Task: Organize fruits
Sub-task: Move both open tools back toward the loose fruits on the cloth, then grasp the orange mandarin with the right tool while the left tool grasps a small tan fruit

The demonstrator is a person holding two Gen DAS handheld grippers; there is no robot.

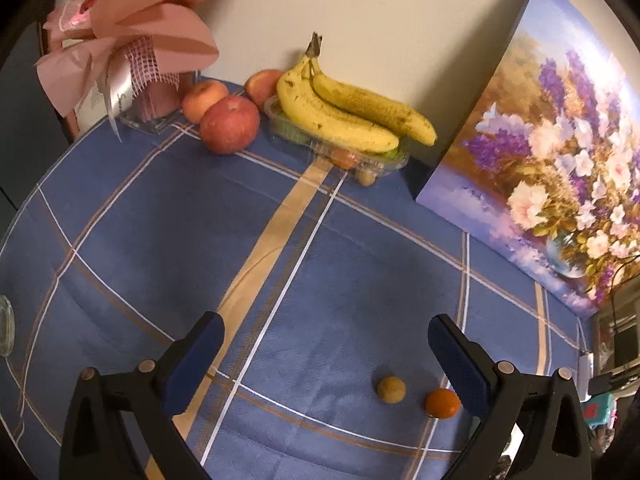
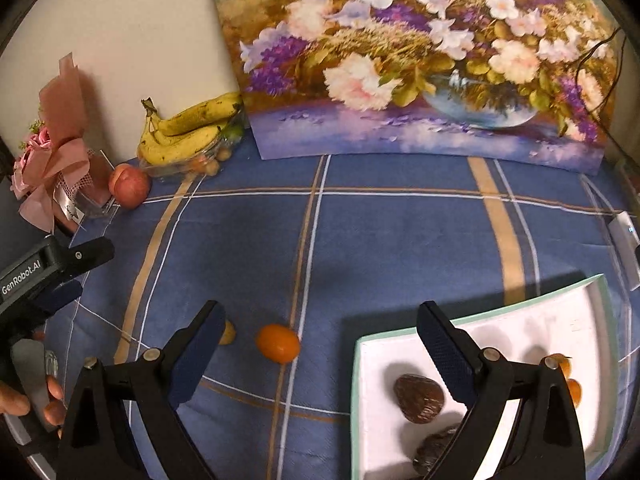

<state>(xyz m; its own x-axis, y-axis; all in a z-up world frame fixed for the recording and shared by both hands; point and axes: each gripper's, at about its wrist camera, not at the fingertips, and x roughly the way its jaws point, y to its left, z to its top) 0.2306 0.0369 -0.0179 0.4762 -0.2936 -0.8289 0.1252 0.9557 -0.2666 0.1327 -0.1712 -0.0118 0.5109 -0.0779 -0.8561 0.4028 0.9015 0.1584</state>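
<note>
My left gripper (image 1: 324, 344) is open above the blue checked tablecloth (image 1: 320, 260), nothing between its fingers. A small tan fruit (image 1: 391, 389) and a small orange fruit (image 1: 442, 403) lie on the cloth just inside its right finger. In the right wrist view my right gripper (image 2: 320, 332) is open too, with the same orange fruit (image 2: 278, 343) lying between its fingers and the tan fruit (image 2: 227, 333) half hidden behind the left finger. A white square tray (image 2: 372, 360) at lower right holds two brown fruits (image 2: 419, 398) and small orange ones (image 2: 573, 391).
Bananas (image 1: 344, 110) rest on a clear plastic box (image 1: 372, 162) at the back wall, beside three apples (image 1: 229, 125). A pink bouquet (image 1: 132, 40) stands back left and a flower painting (image 1: 560, 160) leans on the right. A person's hand holds the other gripper (image 2: 44, 272).
</note>
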